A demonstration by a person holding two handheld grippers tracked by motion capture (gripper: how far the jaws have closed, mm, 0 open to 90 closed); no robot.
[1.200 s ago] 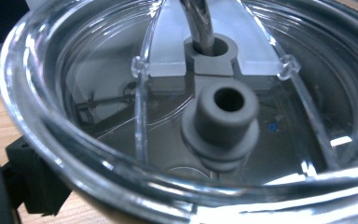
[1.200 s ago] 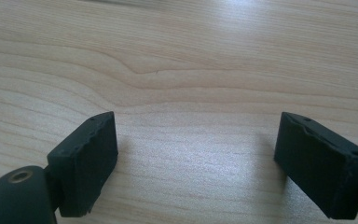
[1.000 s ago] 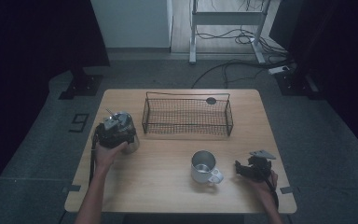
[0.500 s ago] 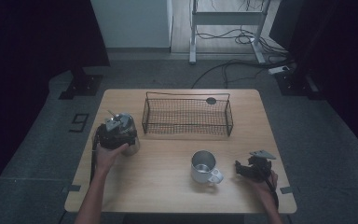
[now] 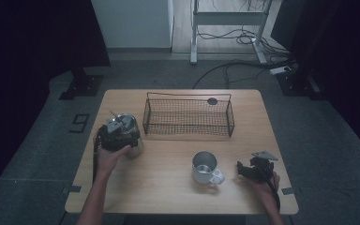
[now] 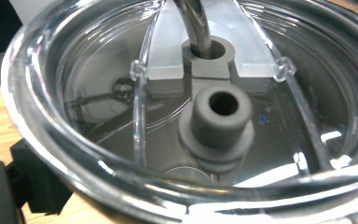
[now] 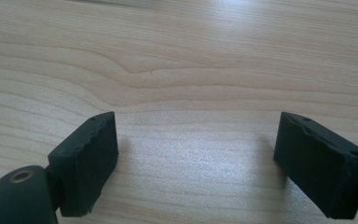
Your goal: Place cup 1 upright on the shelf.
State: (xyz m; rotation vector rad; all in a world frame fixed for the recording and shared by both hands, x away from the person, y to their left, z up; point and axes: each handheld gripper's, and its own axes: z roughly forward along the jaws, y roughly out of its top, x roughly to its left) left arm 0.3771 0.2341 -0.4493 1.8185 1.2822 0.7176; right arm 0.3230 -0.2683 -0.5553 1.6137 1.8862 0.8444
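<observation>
On the left side of the surface [image 5: 168,197] I have my left tongs [image 5: 118,133] clamped around a steel tumbler [image 5: 135,146] with a clear lid [image 6: 135,93]. The tumbler stands upright near the left edge, just off the left end of the wire basket [image 5: 188,116], and my left hand [image 5: 111,157] wraps the tool from below. Through the left gripper view I look straight down onto that clear lid: a metal straw [image 6: 196,21] rises through one grey grommet and a second grey stopper [image 6: 220,119] sits in front of it, with one black pad at the lower left, pressed against the rim.

Moving right, the wire basket runs along the far middle of the surface, a dark round disc [image 5: 212,101] beside its back rail. Nearer me, right of centre, stands a metal mug [image 5: 205,167], handle turned toward the right.

Just beyond it, apart from the handle, my right tongs [image 5: 242,169] rest low over bare wood, released, nothing between them.
</observation>
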